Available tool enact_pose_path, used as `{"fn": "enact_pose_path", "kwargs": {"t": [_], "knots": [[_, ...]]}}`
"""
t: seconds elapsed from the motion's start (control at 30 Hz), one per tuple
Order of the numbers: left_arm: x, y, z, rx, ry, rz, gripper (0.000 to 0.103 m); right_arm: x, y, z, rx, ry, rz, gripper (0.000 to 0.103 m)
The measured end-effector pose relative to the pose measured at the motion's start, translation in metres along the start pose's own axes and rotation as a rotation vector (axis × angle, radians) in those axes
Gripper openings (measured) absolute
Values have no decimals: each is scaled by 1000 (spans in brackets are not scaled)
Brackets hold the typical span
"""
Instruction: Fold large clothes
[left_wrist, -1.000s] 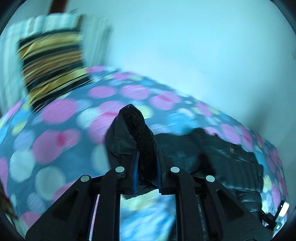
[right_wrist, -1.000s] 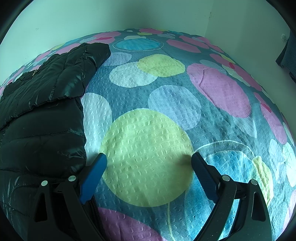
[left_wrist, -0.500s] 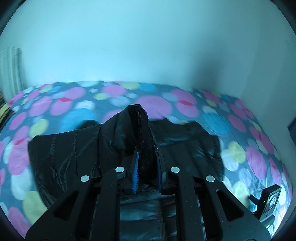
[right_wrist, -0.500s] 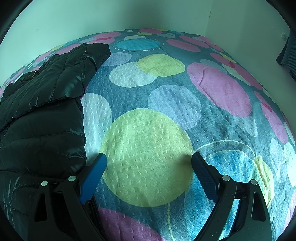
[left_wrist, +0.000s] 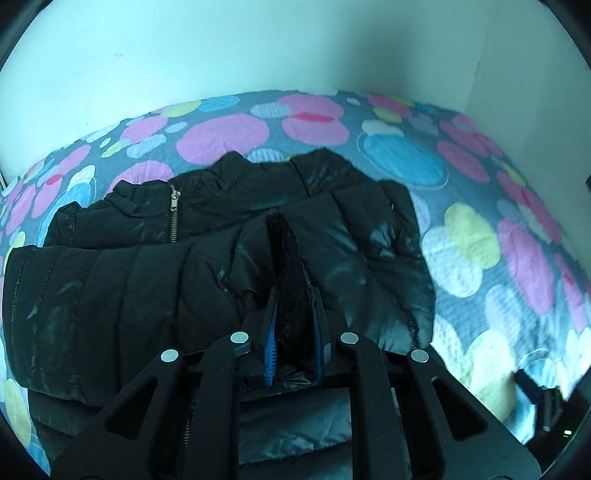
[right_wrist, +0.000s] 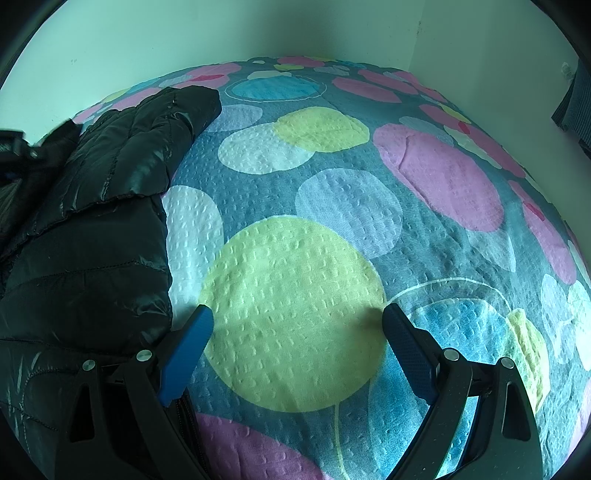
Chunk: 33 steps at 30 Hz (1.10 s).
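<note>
Pale walls meet in a corner behind our bed, whose bedspread (right_wrist: 295, 295) is printed with coloured circles. On it lies the black puffer jacket (left_wrist: 147, 280), zipper (left_wrist: 173, 214) showing. Our left gripper (left_wrist: 293, 314) is clamped tight on its fuzzy-lined cuff (left_wrist: 288, 266). Our right gripper (right_wrist: 295, 332) stands wide apart, holding nothing, just beside the jacket's edge.

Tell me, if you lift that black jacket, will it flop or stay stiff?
Probably flop: the jacket already bends and creases where the left tongs pinch its sleeve. Its shiny shell looks slippery. The puffy quilting suggests it is light for its size.
</note>
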<state>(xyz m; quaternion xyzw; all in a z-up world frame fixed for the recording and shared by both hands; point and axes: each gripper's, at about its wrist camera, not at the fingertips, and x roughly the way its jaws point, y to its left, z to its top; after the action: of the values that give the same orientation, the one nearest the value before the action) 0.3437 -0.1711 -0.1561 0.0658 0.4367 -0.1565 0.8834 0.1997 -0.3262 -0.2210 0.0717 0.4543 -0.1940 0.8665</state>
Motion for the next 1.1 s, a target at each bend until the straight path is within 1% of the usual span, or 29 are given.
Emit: {"fn": "enact_pose_path", "kwargs": {"t": [0.1,0.17,0.2,0.27,0.33,0.4,0.5,0.57,0.67,0.7,0.73,0.8,0.83,0.87,1.0,1.1], "knots": [[4,-2,-2,7,7,4,17,0,1,0,0,0,-1,91],[3,-3,-3,8,8,-15,26,0,0,0,0,-1,-1,91],[2,-3,-3,6,8,-23,32,0,-1,-1,1,-1,0,91],[-5,-4,-2,1,2,-38,38,0,-1,-1,1,-2,-1,91],[-14,-2,-2,-3,-11,-54,50,1,-1,-1,1,-3,-1,91],[-32,5,-3,-10,-37,-74,56,0,0,-1,3,-6,-1,91],[-56,22,-6,-19,-75,-73,60,-4,2,0,-11,-19,-22,91],[-70,39,-12,-27,-95,-51,62,-10,4,1,-38,-41,-51,91],[-89,82,-24,-69,-122,29,63,-29,9,9,-58,-92,-84,91],[-92,95,-27,-83,-127,56,64,-36,10,12,-58,-104,-81,91],[-96,107,-30,-95,-133,86,65,-43,12,16,-58,-117,-74,91],[-102,138,-41,-125,-136,170,65,-58,23,25,-75,-155,-57,91],[-103,148,-44,-139,-133,190,65,-63,30,30,-91,-169,-49,91],[-104,166,-49,-172,-125,215,65,-67,38,34,-109,-181,-40,91],[-104,217,-63,-278,-99,270,65,-78,83,55,-175,-220,27,91],[-101,245,-69,-313,-93,323,65,-78,120,70,-219,-248,75,91]]}}
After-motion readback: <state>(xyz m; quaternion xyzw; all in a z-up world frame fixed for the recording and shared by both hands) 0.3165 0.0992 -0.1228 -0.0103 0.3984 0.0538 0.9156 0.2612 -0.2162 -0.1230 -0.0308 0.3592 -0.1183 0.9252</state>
